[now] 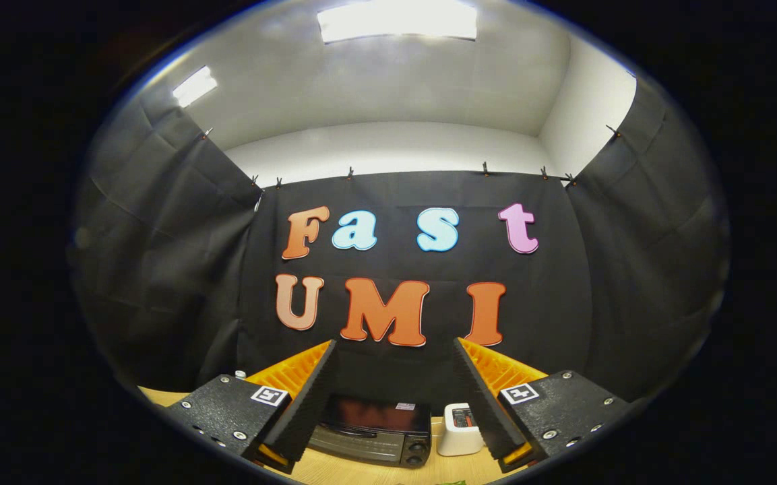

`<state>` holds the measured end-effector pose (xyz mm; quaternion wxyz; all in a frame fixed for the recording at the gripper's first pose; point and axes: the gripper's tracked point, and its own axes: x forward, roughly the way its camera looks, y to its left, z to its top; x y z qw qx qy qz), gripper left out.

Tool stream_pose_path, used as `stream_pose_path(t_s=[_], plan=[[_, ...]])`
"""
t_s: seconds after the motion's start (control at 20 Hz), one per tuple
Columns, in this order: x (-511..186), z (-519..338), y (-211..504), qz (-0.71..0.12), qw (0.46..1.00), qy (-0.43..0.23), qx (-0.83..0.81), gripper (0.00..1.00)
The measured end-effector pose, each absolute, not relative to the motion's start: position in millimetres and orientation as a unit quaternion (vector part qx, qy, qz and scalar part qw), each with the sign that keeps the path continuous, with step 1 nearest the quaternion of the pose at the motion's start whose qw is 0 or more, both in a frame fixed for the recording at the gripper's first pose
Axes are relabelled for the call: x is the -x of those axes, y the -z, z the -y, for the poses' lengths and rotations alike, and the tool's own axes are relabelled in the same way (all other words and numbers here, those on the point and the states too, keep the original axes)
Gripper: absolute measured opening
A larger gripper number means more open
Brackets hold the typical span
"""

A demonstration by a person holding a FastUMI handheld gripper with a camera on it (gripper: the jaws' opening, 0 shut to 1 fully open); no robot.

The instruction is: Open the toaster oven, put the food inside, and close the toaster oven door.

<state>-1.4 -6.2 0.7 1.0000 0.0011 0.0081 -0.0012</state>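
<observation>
Oven (369,431) sits on wood table (361,471), low between the fingers and beyond them, nearer the left finger. Door shut; dark glass w/ reddish glare, handle bar across front below the glass. Two black knobs at right end of front panel, one above the other. Small sticker near top right of glass, too small to tell more.

Just right of oven: white box-like appliance (459,429), standing upright on table, close beside oven but whether touching can't tell. Reddish patch on its top face.

Green scrap (452,482) at near table edge, ahead of oven, mostly cut off. Could be the food; can't tell.

Gripper (395,397) held high, well apart from oven, tipped up toward back wall. Fingers spread wide, nothing between them, touching nothing. Black ribbed pads (307,404) on inner faces, orange backing behind. Black blocks at finger bases w/ screws and a square marker tag on each.

Small white cap-like thing (240,374) behind left block, on table; unclear what.

Black cloth on three sides, clipped along top. White walls and ceiling above, two lit ceiling panels.
</observation>
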Motion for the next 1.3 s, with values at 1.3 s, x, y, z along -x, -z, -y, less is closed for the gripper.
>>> stream_pose_path(t_s=[1.3], plan=[[-107,-97,224,-0.162,0.985,-0.045,-0.029,0.99]])
